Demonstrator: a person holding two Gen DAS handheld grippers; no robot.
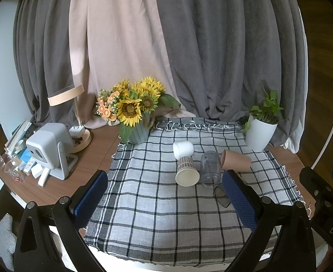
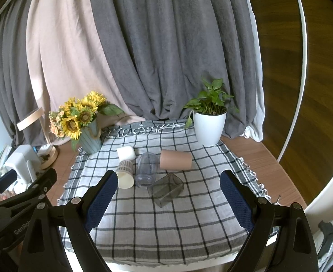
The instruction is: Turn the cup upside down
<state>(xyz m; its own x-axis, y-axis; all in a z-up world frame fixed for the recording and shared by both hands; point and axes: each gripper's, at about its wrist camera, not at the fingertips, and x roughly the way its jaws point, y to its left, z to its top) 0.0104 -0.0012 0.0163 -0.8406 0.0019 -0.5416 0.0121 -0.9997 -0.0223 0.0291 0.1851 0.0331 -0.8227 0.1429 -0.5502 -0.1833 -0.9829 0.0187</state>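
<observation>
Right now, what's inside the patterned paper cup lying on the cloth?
Nothing that shows: the patterned paper cup lies on its side on the checked cloth, mouth towards the camera, with a bare cream inside. Its deepest part is in shadow.

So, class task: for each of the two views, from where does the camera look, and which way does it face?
Left wrist: sits on the left gripper, facing forward over the checked cloth at the lying cups; its own open fingers show, and the right gripper at the right edge.
Right wrist: sits on the right gripper, further right, facing the same way; its open fingers show, with the left gripper lower left.
Shared: patterned paper cup, sunflowers, white plant pot.
</observation>
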